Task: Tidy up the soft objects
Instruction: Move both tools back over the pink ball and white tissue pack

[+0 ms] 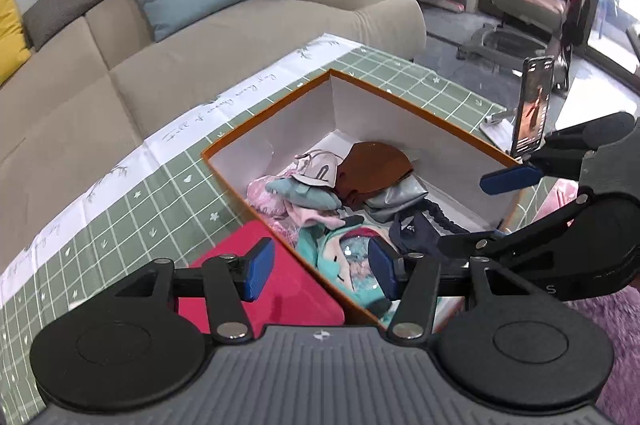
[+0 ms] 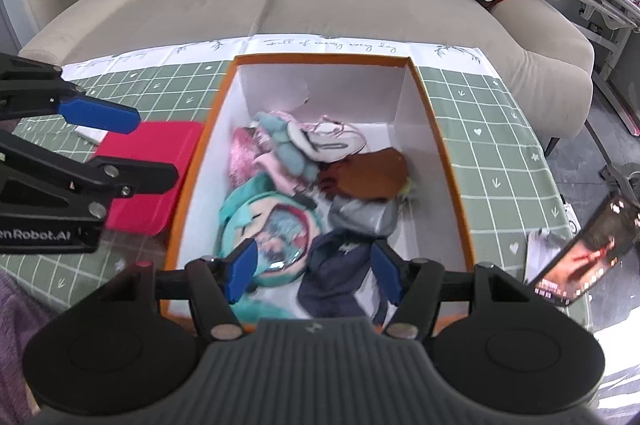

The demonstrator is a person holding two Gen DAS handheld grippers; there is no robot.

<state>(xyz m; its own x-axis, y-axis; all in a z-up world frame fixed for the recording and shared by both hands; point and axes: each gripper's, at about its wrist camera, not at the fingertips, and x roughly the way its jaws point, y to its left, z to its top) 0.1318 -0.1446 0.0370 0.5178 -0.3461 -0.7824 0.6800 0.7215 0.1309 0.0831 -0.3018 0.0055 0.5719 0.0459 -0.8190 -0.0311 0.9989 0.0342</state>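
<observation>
An orange box (image 1: pixel 280 129) (image 2: pixel 320 85) with white walls holds several soft things: a teal plush bag (image 1: pixel 344 253) (image 2: pixel 272 221), a navy pouch (image 1: pixel 416 233) (image 2: pixel 336 265), a silver pouch (image 1: pixel 396 199) (image 2: pixel 364 217), a brown pouch (image 1: pixel 372 165) (image 2: pixel 372 173) and pink pieces (image 2: pixel 244 153). My left gripper (image 1: pixel 320 273) (image 2: pixel 140 145) hovers open over the box's near left rim, empty. My right gripper (image 2: pixel 314 275) (image 1: pixel 492 209) hangs open above the navy pouch and teal bag, holding nothing.
A flat red item (image 1: pixel 296 289) (image 2: pixel 168 141) lies left of the box on the green checked tablecloth (image 1: pixel 132 209). A phone on a stand (image 1: pixel 534 105) (image 2: pixel 588 253) stands to the right. A beige sofa (image 2: pixel 320 1) lies beyond the table, and a purple rug (image 1: pixel 600 325) below it.
</observation>
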